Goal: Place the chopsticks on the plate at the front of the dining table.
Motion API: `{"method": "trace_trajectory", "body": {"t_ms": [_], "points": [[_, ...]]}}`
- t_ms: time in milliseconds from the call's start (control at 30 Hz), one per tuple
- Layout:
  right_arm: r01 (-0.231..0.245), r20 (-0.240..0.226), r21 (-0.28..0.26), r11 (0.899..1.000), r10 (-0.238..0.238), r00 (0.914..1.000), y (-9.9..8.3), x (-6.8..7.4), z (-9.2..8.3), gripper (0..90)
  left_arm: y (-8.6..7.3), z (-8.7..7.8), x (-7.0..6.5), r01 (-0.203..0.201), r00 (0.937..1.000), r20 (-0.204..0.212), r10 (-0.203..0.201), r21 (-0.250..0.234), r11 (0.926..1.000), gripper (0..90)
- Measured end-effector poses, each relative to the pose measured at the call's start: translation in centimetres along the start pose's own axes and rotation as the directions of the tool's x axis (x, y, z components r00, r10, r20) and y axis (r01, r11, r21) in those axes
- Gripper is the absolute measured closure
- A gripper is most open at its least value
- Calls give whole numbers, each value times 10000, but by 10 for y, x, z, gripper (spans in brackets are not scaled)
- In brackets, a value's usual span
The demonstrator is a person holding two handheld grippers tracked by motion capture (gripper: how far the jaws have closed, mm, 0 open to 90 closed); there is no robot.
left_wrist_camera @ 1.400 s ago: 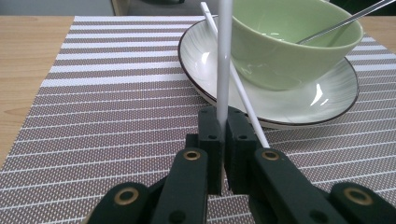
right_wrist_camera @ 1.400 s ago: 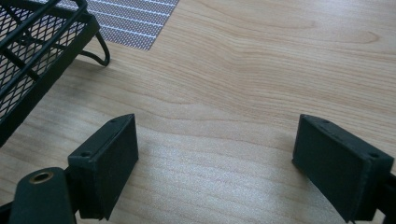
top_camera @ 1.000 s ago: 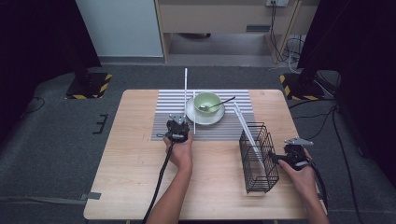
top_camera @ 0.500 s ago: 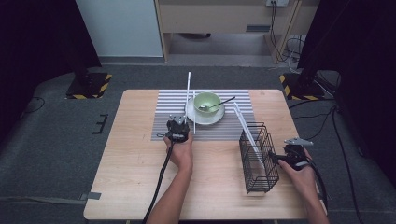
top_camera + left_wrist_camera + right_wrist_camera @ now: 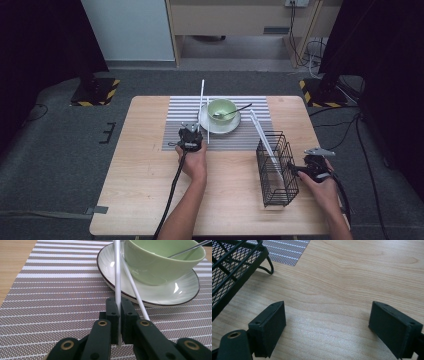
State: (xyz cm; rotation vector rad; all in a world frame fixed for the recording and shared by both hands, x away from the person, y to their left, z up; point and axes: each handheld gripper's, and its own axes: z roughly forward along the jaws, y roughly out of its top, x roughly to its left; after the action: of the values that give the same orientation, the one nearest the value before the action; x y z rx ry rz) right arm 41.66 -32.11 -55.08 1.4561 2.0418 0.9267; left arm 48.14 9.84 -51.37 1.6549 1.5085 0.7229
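Lighting's pretty even from overhead, so the light wooden table [image 5: 150,165] is bright while the left and right edges of the high view sink into near black. That view is soft and low on detail. In the left gripper view the glossy white plate [image 5: 175,293] shows glare spots. The right gripper view has faint shadows under the black jaws.
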Motion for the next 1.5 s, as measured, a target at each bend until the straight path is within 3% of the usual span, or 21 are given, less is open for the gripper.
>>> {"method": "trace_trajectory", "body": {"t_ms": [1500], "points": [[55, -72, 17, 10000, -55, 10000, 0, 0, 0, 136, -10, 12, 0, 57, 9996, -279, -41, 558, 9984, 860]]}}
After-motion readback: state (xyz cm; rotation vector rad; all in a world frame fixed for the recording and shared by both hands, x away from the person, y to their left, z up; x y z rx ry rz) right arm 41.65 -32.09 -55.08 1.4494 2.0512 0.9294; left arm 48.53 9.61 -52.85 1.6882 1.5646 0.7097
